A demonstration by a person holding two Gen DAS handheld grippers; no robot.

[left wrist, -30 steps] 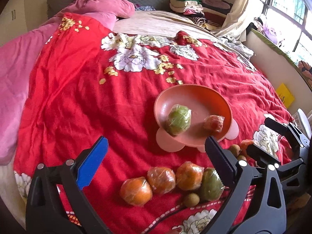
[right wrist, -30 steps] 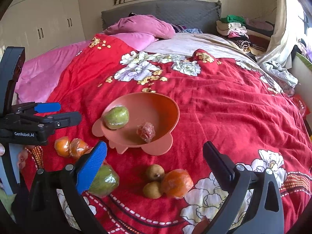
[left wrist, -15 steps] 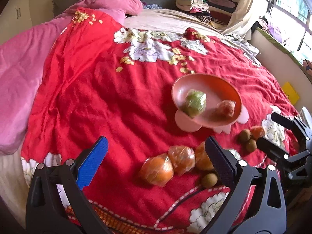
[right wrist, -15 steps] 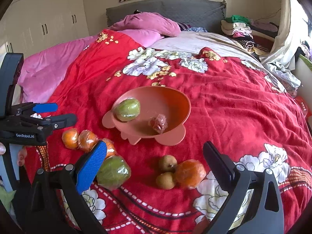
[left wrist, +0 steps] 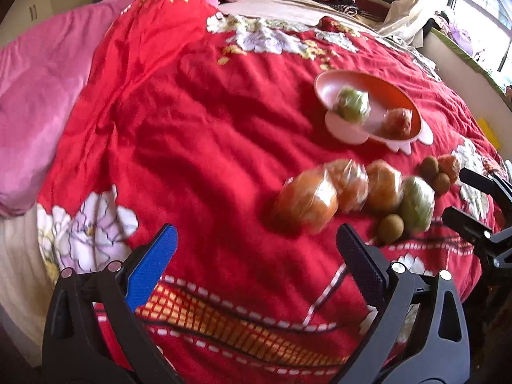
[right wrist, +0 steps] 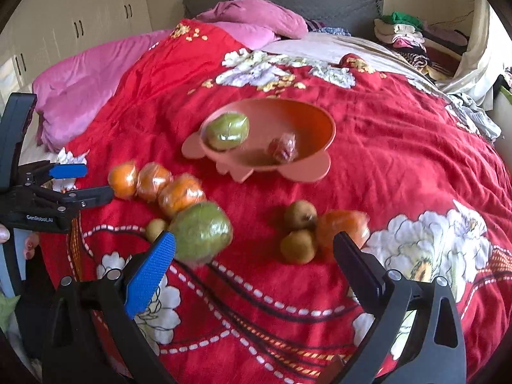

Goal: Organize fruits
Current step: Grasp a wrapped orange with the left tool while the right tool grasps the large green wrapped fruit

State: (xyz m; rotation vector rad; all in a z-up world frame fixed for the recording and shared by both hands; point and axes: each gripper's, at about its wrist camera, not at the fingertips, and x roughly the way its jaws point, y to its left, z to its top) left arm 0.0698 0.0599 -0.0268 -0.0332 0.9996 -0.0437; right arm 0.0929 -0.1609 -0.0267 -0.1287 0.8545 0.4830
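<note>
A pink bowl (right wrist: 316,128) on the red bedspread holds a wrapped green fruit (right wrist: 227,130) and a small wrapped red fruit (right wrist: 283,148). Nearer me lie three wrapped oranges (right wrist: 153,180), a wrapped green fruit (right wrist: 201,235), small brown fruits (right wrist: 299,227) and another wrapped orange (right wrist: 344,224). My right gripper (right wrist: 254,249) is open and empty, just short of the green fruit and the brown fruits. My left gripper (left wrist: 256,243) is open and empty, just short of the row of oranges (left wrist: 336,188); the bowl (left wrist: 326,91) is further off to the right.
The red flowered bedspread (right wrist: 400,160) covers the bed. A pink quilt (right wrist: 96,76) lies along the left side, pink pillows (right wrist: 252,16) at the headboard. Folded clothes (right wrist: 403,32) are stacked at the far right. The bed's near edge is just below both grippers.
Both grippers have pulled back toward the near edge of the bed and stayed open. The left view has swung left, so the fruits and bowl now sit further right.
</note>
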